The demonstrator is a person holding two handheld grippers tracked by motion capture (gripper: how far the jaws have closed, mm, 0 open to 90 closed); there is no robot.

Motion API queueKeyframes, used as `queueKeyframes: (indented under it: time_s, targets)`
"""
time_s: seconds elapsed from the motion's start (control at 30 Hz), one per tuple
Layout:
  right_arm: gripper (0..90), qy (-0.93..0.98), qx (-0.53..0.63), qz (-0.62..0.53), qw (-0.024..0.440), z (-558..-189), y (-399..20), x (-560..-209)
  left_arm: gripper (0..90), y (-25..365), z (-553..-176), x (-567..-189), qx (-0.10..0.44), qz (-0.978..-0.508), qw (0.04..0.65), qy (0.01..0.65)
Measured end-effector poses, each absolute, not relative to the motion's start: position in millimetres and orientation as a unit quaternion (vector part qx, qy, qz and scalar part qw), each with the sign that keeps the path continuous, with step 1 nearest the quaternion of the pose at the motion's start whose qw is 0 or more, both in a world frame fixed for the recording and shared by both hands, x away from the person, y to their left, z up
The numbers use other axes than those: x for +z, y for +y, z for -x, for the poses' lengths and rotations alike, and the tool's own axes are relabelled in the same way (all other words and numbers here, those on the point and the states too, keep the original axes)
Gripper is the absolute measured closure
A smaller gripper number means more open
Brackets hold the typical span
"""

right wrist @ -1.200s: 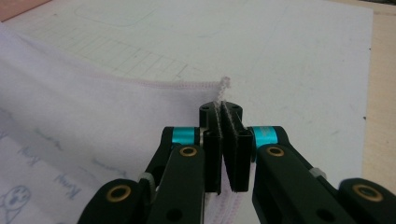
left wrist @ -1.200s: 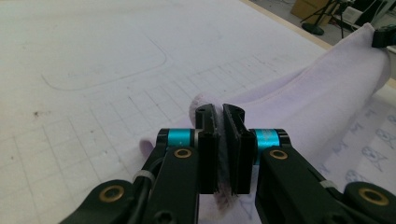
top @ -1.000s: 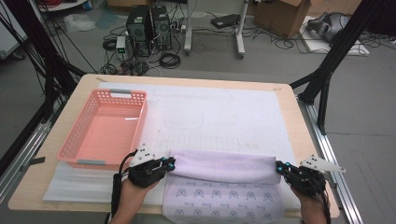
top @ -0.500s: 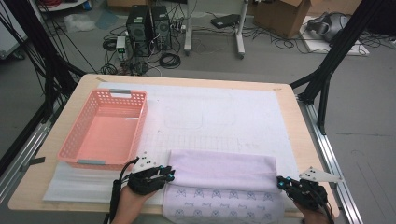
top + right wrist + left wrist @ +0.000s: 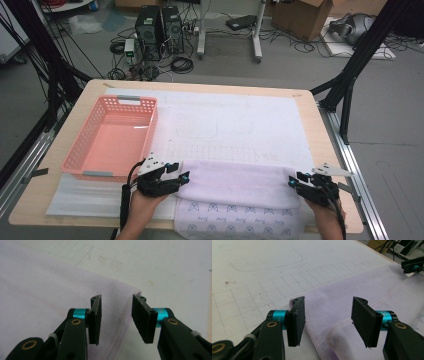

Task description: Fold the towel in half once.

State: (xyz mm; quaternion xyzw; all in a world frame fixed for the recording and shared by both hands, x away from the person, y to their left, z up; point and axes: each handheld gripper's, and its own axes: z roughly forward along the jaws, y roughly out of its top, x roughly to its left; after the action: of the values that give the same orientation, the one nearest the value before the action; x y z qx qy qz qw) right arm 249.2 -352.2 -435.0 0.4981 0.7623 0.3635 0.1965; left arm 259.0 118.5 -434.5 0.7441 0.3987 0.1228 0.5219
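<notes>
- The person's forearms enter from the near edge of the table (image 5: 45,200), one gripper in each hand.
- The towel (image 5: 235,182) lies flat at the near edge of the table, folded over on itself. Its pale lilac upper layer covers the far part, and a printed lower layer (image 5: 235,225) shows along the near edge.
- The left gripper (image 5: 181,176) sits at the left end of the fold. Its jaws have just been opening and now stand apart.
- In the left gripper view, the left gripper (image 5: 328,320) straddles the stitched corner of the towel (image 5: 352,295). The cloth lies between the jaws, and the pads do not press on it.
- The right gripper (image 5: 294,181) sits at the right end of the fold. Its jaws have just been opening and now stand apart.
- In the right gripper view, the right gripper (image 5: 116,320) straddles the hemmed edge of the towel (image 5: 45,290). The pads stand clear of the cloth on both sides.
- A white mat (image 5: 240,120) with a faint printed grid covers the table beyond the towel.
- A pink basket (image 5: 85,145) stands on the left part of the table, just beyond the left gripper and apart from the towel.
- Beyond the far edge of the table, computer towers (image 5: 160,25) and cables (image 5: 182,64) stand on the floor.
</notes>
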Motion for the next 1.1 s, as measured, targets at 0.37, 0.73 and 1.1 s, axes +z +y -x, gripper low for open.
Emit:
queueKeyframes:
  time_s: [0.37,0.73,1.1]
  targets:
    - [69.6,0.755,0.330,-0.506,0.254,-266.6,-349.0,-444.1,42.8,121.7,-263.2,-440.6,0.123,-0.742,0.519,0.407]
    - [51.3,0.753,0.364,-0.512,0.195,-245.9,-366.6,-437.3,39.9,118.8,-278.3,-449.5,0.104,-0.752,0.481,0.439]
    - [65.4,0.771,0.344,-0.503,0.183,-249.9,-358.5,-443.3,59.7,95.0,-284.8,-452.5,0.123,-0.776,0.439,0.436]
